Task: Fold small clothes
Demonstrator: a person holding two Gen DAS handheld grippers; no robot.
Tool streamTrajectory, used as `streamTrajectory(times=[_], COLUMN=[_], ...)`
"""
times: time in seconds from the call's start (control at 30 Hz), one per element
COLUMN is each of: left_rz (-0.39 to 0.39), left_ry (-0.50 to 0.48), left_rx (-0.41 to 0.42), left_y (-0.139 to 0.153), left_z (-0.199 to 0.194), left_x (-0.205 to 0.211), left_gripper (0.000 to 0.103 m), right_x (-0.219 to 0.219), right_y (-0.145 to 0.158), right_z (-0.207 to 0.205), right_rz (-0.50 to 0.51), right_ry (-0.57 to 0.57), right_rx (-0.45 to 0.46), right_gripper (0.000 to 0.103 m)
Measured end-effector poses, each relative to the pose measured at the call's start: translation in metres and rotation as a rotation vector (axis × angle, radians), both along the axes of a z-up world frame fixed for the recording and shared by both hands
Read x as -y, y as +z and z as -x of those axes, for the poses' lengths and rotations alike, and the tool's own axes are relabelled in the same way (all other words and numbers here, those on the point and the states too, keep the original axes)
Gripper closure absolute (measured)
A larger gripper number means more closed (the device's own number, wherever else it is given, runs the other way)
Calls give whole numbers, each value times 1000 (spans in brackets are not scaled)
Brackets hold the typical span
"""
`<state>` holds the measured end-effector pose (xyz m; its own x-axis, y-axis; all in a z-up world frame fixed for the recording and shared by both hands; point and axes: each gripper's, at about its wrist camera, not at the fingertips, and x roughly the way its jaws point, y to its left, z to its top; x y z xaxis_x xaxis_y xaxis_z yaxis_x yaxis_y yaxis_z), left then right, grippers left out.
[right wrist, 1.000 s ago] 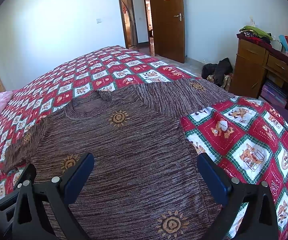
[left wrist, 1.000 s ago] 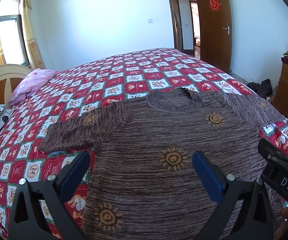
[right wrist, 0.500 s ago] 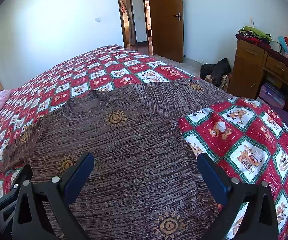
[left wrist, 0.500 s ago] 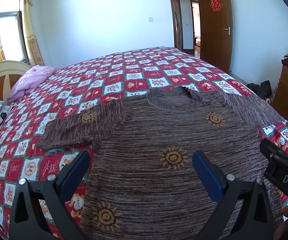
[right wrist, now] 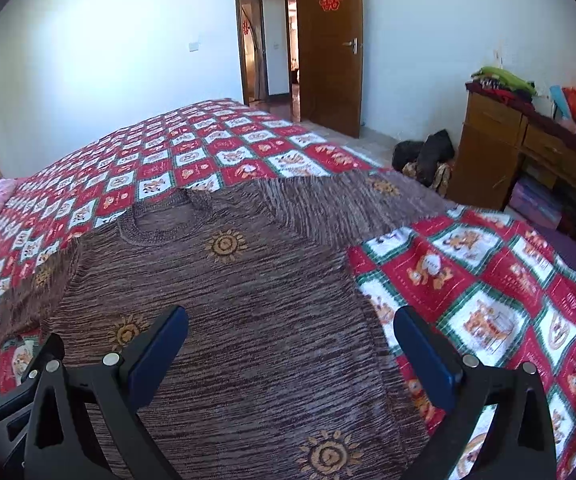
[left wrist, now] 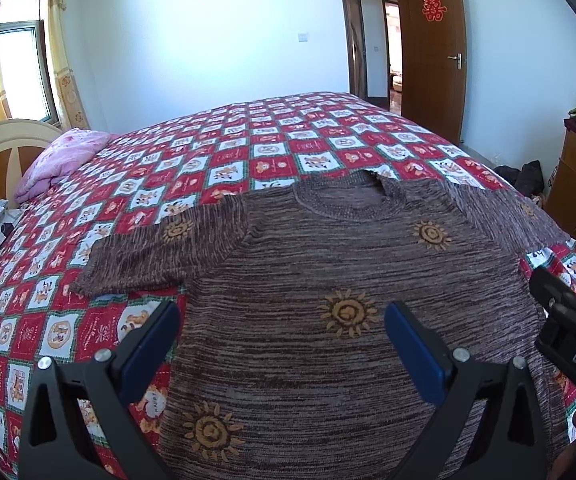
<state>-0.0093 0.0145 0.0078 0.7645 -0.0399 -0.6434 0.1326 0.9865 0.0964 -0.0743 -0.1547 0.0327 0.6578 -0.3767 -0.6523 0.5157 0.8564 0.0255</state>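
A brown knit sweater with orange sun motifs lies flat and spread out on the bed, collar away from me, both sleeves out to the sides; it also shows in the right wrist view. My left gripper is open and empty, held above the sweater's lower left body. My right gripper is open and empty above the sweater's lower right body. The right gripper's body shows at the right edge of the left wrist view.
The bed has a red, white and green checked cover. A pink pillow lies by the headboard at left. A wooden dresser with stacked items stands right of the bed. Dark bags lie on the floor near the open door.
Both grippers have risen and drawn back slightly, so the sweater sits a little lower in view. Both stay open. The sweater has not moved.
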Motion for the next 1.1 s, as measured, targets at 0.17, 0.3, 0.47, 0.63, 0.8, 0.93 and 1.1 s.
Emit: streamTrajectory(times=[0.17,0.3,0.47,0.63,0.8,0.93,1.1], left_rz=[-1,-5,-11,-20,-21,-27,-42], left_ry=[2,12,31,45,41,42,78], left_rx=[-1,-4,-12,-23,-32,-26,-59], left_y=[-1,-2,-6,-12,-16,-19,-37], left_z=[0,-3,-9,-15,-22,-33,-61], left_x=[0,-4,-8,-11,-11,-15,-22], left_gripper=[0,0,0,0,0,0,0], right_x=[-3,-6,-7,-4,3,17,58], right_y=[2,2,2,2,1,3,9], right_z=[-1,-4,-9,-16,-25,-32,-41], right_rz=[13,40,69,92,101,84,53], right_ry=[6,4,6,-1,-11,17,40], right_rx=[6,-5,-17,-33,-55,-54,-50], right_gripper=[1,1,1,1,1,1,14])
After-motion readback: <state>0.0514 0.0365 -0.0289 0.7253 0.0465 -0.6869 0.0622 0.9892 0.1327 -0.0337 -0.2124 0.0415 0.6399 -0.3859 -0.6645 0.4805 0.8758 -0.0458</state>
